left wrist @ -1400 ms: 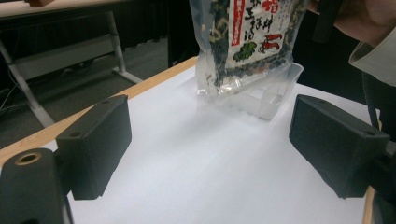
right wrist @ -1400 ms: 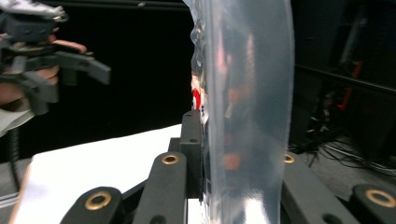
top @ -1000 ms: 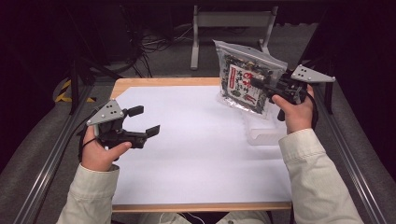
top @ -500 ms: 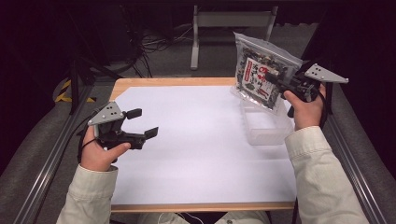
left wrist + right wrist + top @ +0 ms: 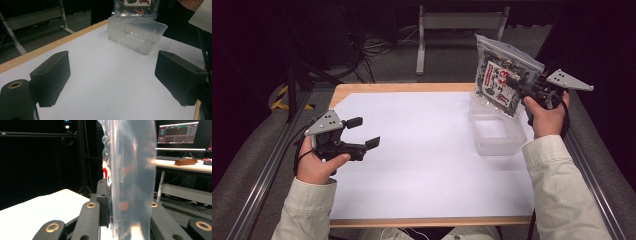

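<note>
Clear bag (image 5: 502, 80) with red-black print, translucent tub (image 5: 494, 131), white table (image 5: 422, 160).

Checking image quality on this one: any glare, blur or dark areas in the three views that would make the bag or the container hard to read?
High view: white table evenly lit, surroundings nearly black; printed bag legible. Left gripper view: near fingers soft, clear container sharp, bag cropped at the top. Right gripper view: the bag sits close to the lens, blurred, with bright reflections.

Broad white table (image 5: 422, 165) open at centre, clear tub (image 5: 494, 131) blocking right edge
</note>
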{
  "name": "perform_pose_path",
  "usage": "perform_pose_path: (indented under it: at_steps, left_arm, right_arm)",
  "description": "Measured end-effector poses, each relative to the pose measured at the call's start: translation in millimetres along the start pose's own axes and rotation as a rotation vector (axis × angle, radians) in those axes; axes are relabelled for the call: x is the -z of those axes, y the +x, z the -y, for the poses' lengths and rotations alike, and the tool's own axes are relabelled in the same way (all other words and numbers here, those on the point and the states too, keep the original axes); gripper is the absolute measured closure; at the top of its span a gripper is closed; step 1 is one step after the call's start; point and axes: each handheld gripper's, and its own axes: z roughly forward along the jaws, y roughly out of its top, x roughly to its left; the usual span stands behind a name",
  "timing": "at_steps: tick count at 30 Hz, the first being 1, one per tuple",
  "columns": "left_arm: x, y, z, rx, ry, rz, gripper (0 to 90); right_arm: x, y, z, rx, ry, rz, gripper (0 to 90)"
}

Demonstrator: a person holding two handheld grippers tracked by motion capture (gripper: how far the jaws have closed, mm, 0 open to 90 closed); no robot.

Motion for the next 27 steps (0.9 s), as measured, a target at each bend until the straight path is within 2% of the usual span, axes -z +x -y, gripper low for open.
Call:
perform_pose_path:
  at_steps: [4, 10, 18, 24, 27]
  left_arm:
    - [-1.1, -0.1, 0.1, -0.001, 0.000, 0.000, 14.0]
    - [-3.0, -0.4, 0.4, -0.008, 0.008, 0.006, 14.2]
    - [-2.0, -0.1, 0.0, -0.009, -0.005, -0.001, 15.2]
    - [-2.2, 0.2, 0.4, -0.006, -0.006, -0.001, 15.8]
    - [-1.6, 0.2, 0.3, -0.005, -0.019, -0.006, 16.8]
  right_arm:
    - [1.7, -2.5, 1.7, 0.005, 0.005, 0.019, 75.6]
    - [4.9, -4.4, 2.3, 0.044, 0.013, 0.045, 75.6]
    - [6.3, -7.3, 11.9, 0.032, 0.015, 0.052, 75.6]
    - [7.6, -9.2, 18.4, 0.019, 0.001, 0.034, 75.6]
    - [6.4, -8.8, 23.4, 0.011, 0.019, 0.027, 75.5]
